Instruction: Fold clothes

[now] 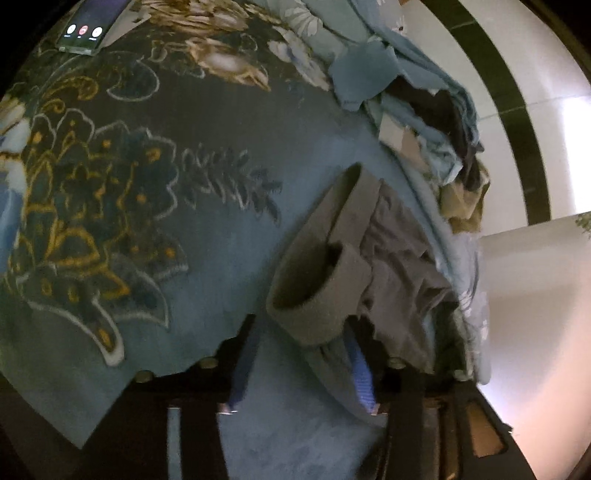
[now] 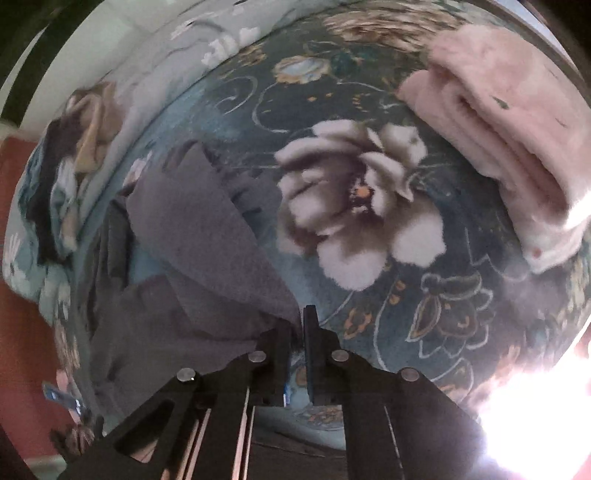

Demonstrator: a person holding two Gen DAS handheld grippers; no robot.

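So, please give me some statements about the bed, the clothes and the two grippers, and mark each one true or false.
1. A phone with a lit screen lies on the floral blanket. True.
2. The grey garment is folded into a neat square. False: it lies crumpled, its cuffs gaping open.
3. A folded pink towel rests on the blanket. True.
4. The left gripper is clamped shut. False: its fingers stand apart.
5. The right gripper is wide open. False: only a narrow gap separates its fingers.
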